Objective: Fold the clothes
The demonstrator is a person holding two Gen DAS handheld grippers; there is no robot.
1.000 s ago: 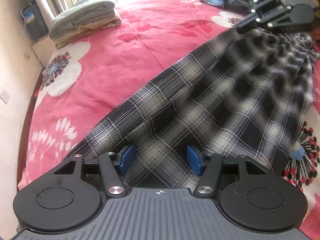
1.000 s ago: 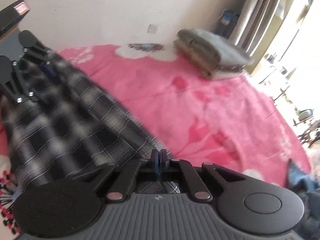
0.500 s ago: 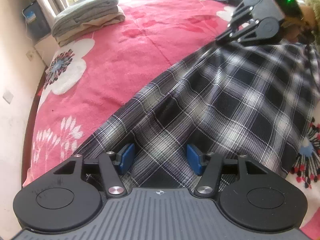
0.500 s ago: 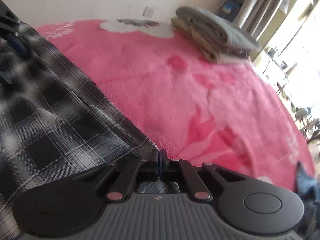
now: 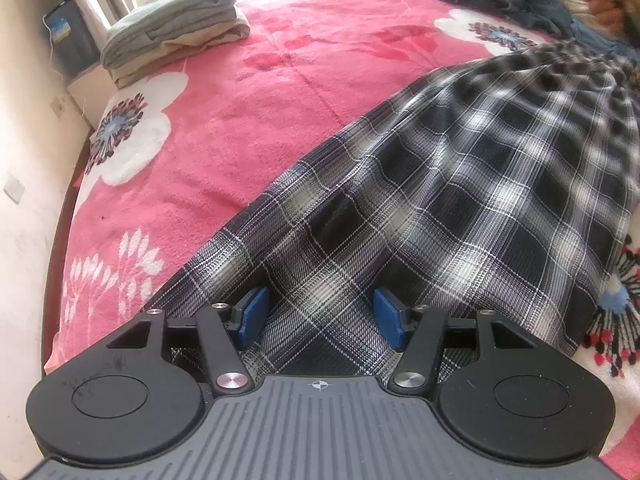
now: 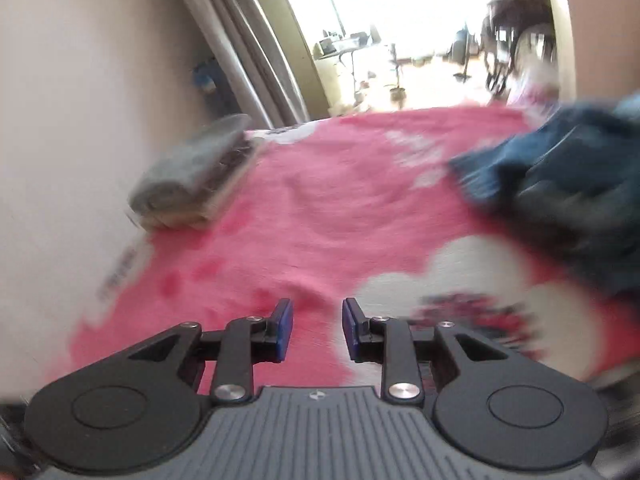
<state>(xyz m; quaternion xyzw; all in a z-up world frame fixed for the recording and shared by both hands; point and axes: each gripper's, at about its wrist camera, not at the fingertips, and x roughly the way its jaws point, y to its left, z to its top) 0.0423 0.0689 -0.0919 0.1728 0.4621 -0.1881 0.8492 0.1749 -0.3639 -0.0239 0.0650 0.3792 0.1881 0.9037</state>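
Pink floral blanket (image 5: 320, 92) covers a bed that runs from the near edge to a bright doorway at the far end, with a pale wall (image 5: 24, 152) and curtains (image 6: 248, 52) along one side.

On the blanket lies a black-and-white plaid shirt (image 5: 460, 200), spread in a long diagonal from the near edge toward the far right corner of the left wrist view. Its near end lies between and under the left tongs (image 5: 320, 318), whose blue pads (image 5: 252, 316) stand well apart; cloth sits in the gap, but the pads do not press on it. At the top right corner of that view a hand (image 5: 608, 4) shows, blurred, just past the shirt's far end.

The right tongs (image 6: 317, 330) hang over bare blanket and a white flower print, with nothing between them; their jaws are parting, and a clear gap shows between the pads (image 6: 284, 328). This view is smeared by motion.

A stack of folded clothes (image 5: 172, 28), grey on beige, sits at the far left corner of the bed next to the wall. A heap of blue clothes (image 6: 560, 176) lies unfolded at the far right side of the bed, well apart from the stack.
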